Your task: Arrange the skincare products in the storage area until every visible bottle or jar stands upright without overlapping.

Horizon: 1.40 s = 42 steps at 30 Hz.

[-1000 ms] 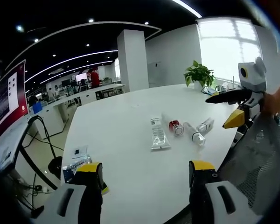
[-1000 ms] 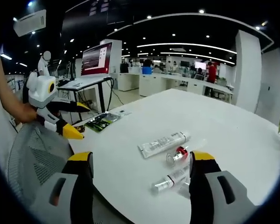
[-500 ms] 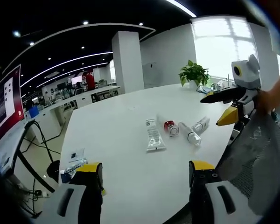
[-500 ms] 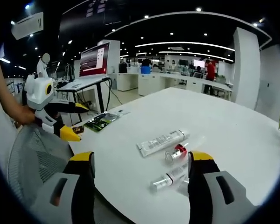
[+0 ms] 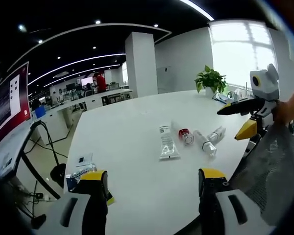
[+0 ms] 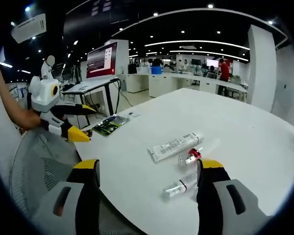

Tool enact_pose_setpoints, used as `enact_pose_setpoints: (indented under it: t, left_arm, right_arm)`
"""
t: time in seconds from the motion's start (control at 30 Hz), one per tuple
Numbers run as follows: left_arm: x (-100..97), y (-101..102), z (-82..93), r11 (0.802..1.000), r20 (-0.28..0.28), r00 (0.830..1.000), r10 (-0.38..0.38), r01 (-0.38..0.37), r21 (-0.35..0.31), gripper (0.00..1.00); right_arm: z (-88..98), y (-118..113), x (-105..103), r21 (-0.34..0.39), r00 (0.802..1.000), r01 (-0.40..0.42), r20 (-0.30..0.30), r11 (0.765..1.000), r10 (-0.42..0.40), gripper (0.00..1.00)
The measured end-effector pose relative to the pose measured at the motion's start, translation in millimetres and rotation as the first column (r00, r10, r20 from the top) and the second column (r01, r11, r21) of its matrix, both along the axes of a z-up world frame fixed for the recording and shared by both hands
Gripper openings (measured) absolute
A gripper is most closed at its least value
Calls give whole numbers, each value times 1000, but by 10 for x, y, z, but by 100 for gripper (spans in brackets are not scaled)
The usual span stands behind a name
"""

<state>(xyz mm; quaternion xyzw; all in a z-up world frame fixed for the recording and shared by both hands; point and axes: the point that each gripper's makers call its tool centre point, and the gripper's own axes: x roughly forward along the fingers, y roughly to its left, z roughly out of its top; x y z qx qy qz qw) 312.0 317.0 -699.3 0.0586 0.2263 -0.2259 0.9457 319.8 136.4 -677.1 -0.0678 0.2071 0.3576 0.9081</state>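
Where the left gripper view looks across the round white table (image 5: 127, 147), four skincare products are seen lying flat near its middle, none upright. The flat white squeeze tube (image 5: 167, 142) is laid with its long axis running away from the camera, cap at the far end. Just beside it to the right lies the clear bottle with a red cap (image 5: 184, 135), and beyond that two clear slim bottles with white caps (image 5: 205, 142) (image 5: 216, 133), slanted toward each other; whether they touch cannot be told. The left gripper (image 5: 152, 188) is held with its yellow-tipped jaws wide apart and nothing between them, short of the products. The right gripper (image 5: 242, 120) is seen at the right edge, held by a hand, jaws parted and empty. A grey mesh chair back (image 5: 272, 166) cuts off the table's near right edge. A potted green plant (image 5: 210, 78) stands at the far side.

From the right gripper view, the tube (image 6: 175, 146) is seen lying crosswise, cap toward the right. The red-capped bottle (image 6: 191, 157) lies just nearer, and the slim bottles (image 6: 180, 185) are partly hidden behind the right gripper's (image 6: 147, 178) own right jaw. These jaws are spread wide and hold nothing. The left gripper (image 6: 71, 122) is seen at the left, above the mesh chair (image 6: 44, 166). Flat printed packets (image 6: 110, 125) lie at the table's far left edge; their print is too small to read.
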Motion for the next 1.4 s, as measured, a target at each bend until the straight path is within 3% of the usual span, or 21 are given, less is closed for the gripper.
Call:
enact_pose_setpoints:
  t: [0.07,0.17,0.27,0.5,0.6,0.73,0.83,1.0,1.07,1.2,1.23,1.27,1.3,1.37,1.4]
  left_arm:
    - [2,3,-9,1000,-5,1000,1,-1,1,78]
    - [4,7,-34,1000,-12,1000,-1,1,16,78]
    - [2,7,-36,1000,-11,1000,-4,5,25,78]
    - [-10,-18,-51,999,2,1000,-27,26,46,77]
    - [-37,-44,-133,996,-29,998,-48,50,67,76]
    - [-55,-25,-223,989,-47,997,-60,66,131,76]
    - [-41,25,-244,991,-60,998,-35,42,130,76]
    - [-66,8,-291,989,-81,996,-41,53,140,76]
    - [-88,-18,-324,988,-99,994,-55,68,141,76]
    - [-89,-25,-324,986,-96,994,-62,75,147,76]
    - [-88,-17,-327,986,-96,994,-59,74,152,76]
    - [-88,-16,-330,985,-95,994,-59,74,155,76]
    - [-86,-15,-331,984,-92,994,-62,76,162,76]
    - [-87,-16,-335,983,-92,994,-64,79,168,76]
    - [-91,-15,-338,983,-95,993,-64,79,168,76]
  right_arm:
    - [9,-1,13,17,1000,3,-11,1000,-3,78]
    - [-83,-86,72,84,990,66,-131,994,-55,80]
    - [-2,-150,173,159,984,105,-162,982,-79,80]
    - [122,-113,570,26,997,-29,-66,999,31,75]
    - [150,-43,734,-42,995,-97,-38,994,95,74]
    - [46,-6,934,-203,981,-192,-18,960,193,69]
    - [-3,38,1048,-263,968,-247,-24,933,249,68]
    - [-31,155,1177,-364,936,-340,-44,867,349,68]
    - [-64,184,1226,-408,918,-380,-55,830,392,67]
    - [-148,189,1320,-519,872,-448,-73,728,485,60]
    - [-214,168,1316,-551,858,-475,-113,687,502,58]
    - [-253,158,1330,-573,850,-483,-128,661,510,58]
    - [-299,162,1352,-603,832,-501,-137,621,538,58]
    - [-376,158,1374,-636,809,-525,-166,565,564,57]
    - [-396,167,1383,-639,803,-533,-176,554,570,57]
